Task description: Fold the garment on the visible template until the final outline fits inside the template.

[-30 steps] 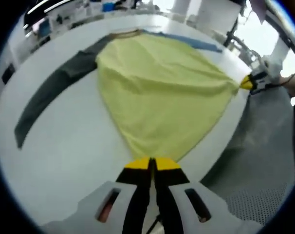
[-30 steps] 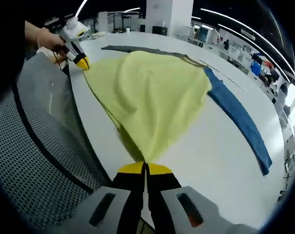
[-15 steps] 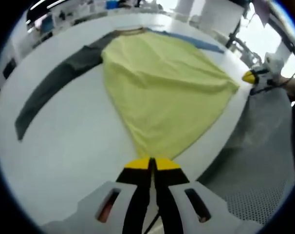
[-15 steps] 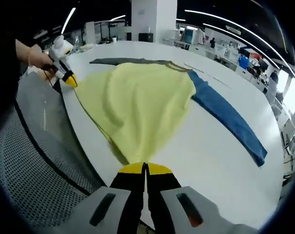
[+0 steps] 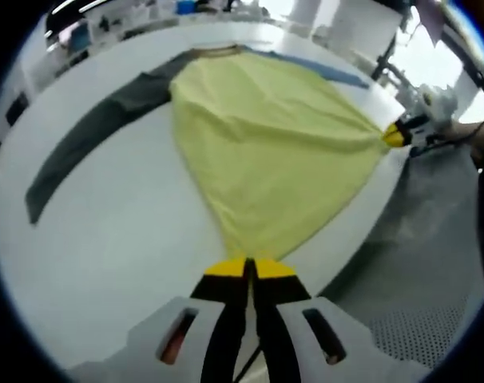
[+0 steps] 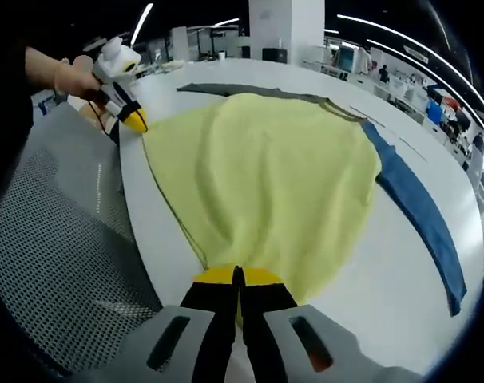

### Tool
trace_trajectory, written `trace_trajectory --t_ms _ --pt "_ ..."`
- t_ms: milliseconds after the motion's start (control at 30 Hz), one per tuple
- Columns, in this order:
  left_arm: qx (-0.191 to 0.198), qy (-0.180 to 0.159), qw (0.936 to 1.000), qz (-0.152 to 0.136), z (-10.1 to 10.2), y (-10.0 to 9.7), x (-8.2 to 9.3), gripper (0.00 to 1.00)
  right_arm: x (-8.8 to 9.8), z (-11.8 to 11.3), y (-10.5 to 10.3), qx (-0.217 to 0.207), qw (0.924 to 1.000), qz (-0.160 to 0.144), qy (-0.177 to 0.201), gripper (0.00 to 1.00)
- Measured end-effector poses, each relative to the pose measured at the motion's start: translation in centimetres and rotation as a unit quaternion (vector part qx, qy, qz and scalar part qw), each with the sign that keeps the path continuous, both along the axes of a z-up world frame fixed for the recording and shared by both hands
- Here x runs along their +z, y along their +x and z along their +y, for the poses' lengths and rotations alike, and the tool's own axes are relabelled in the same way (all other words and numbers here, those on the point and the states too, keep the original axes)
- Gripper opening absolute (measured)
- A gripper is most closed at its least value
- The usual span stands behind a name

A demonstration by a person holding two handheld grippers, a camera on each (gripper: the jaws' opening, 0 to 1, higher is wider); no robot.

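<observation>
A garment with a yellow body (image 5: pixel 266 152), a grey sleeve (image 5: pixel 90 144) and a blue sleeve (image 5: pixel 322 70) lies spread on the white table (image 5: pixel 106 255). My left gripper (image 5: pixel 248 267) is shut on one corner of the yellow hem, near the table's edge. Across the hem, my right gripper (image 5: pixel 394 136) holds the other corner. In the right gripper view the yellow body (image 6: pixel 266 175) runs up to my right gripper (image 6: pixel 238 275), jaws shut on the cloth. The left gripper (image 6: pixel 135 120), in a hand, pinches the far corner. The grey sleeve (image 6: pixel 226 89) and blue sleeve (image 6: pixel 418 215) lie flat, stretched outward.
A grey mesh surface (image 5: pixel 418 263) lies beside the table's near edge, also seen as the grey mesh surface (image 6: pixel 58 231) under the hands. Benches and equipment stand far behind the table (image 6: pixel 386 295). Bare white tabletop surrounds the garment on both sides.
The hem is pulled tauter between the two grippers, its corners drawn to points. The right gripper view has moved closer over the yellow cloth.
</observation>
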State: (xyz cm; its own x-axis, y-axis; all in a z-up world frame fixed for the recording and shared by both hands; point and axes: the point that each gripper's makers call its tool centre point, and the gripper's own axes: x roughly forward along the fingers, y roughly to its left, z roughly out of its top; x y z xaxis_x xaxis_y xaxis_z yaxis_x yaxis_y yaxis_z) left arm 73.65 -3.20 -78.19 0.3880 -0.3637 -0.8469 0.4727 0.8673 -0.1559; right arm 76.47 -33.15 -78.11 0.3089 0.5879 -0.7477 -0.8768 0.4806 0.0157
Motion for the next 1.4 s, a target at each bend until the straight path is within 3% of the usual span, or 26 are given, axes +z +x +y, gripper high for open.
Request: trace_trajectory --t_ms 233,333,367,467,600,633,667,700,767,800,867,967,1000,1133,1300,1400 --pt "-0.003 -0.002 1.0000 0.006 0.1 -0.3 0.0 0.00 0.0 -0.2 -0.6 0.019 0.9998 0.002 -0.006 0.01" --pt "0.004 -0.006 0.9999 0.011 0.1 -0.3 0.1 0.00 0.4 -0.7 -0.2 -0.009 0.9999 0.004 0.003 0.01" --pt "0.008 -0.007 0.9998 0.015 0.1 -0.3 0.1 0.00 1.0 -0.9 0.3 -0.033 0.9991 0.004 0.025 0.01" --pt "0.002 -0.003 0.9999 0.015 0.0 -0.5 0.0 0.00 3.1 -2.5 2.3 -0.122 0.9889 0.001 0.086 0.02" --pt "0.002 -0.005 0.9999 0.015 0.2 -0.9 0.0 0.00 4.5 -5.7 4.1 -0.197 0.9738 -0.010 0.113 0.02" --pt "0.005 -0.005 0.9997 0.025 0.2 -1.2 -0.1 0.00 5.3 -7.0 5.1 -0.231 0.9635 -0.018 0.134 0.02" --pt "0.006 0.019 0.9976 0.066 1.1 -2.7 -0.3 0.00 5.9 -7.8 5.6 -0.254 0.9556 -0.021 0.148 0.04" --pt "0.002 0.010 0.9991 0.042 1.0 -1.8 -0.1 0.00 6.9 -9.2 6.6 -0.289 0.9412 -0.028 0.172 0.06" --pt "0.005 0.006 0.9996 0.027 1.0 -1.5 0.6 0.00 8.3 -11.7 8.2 -0.333 0.9229 -0.043 0.189 0.12" --pt "0.012 -0.011 0.9998 0.010 0.7 -1.0 1.2 0.00 8.8 -12.6 8.7 -0.344 0.9177 -0.050 0.192 0.15" --pt "0.044 -0.033 0.9984 0.010 0.2 -0.7 2.0 0.01 9.9 -14.5 9.8 -0.350 0.9168 -0.071 0.179 0.22" --pt "0.060 -0.042 0.9973 0.004 -0.5 -0.2 3.3 0.11 10.9 -16.1 10.9 -0.360 0.9139 -0.078 0.171 0.34" --pt "0.068 -0.050 0.9965 0.002 -0.9 0.1 3.8 0.15 11.6 -17.0 11.5 -0.364 0.9117 -0.091 0.167 0.39" --pt "0.090 -0.072 0.9933 -0.008 -2.0 1.1 5.5 0.30 12.8 -18.6 12.5 -0.386 0.9005 -0.093 0.176 0.55" --pt "0.118 -0.092 0.9885 -0.022 -2.6 2.8 7.8 0.50 13.2 -20.5 13.4 -0.414 0.8853 -0.088 0.192 0.62" --pt "0.125 -0.096 0.9870 -0.032 -2.7 3.5 8.9 0.61 13.0 -21.5 13.7 -0.423 0.8809 -0.084 0.194 0.64"
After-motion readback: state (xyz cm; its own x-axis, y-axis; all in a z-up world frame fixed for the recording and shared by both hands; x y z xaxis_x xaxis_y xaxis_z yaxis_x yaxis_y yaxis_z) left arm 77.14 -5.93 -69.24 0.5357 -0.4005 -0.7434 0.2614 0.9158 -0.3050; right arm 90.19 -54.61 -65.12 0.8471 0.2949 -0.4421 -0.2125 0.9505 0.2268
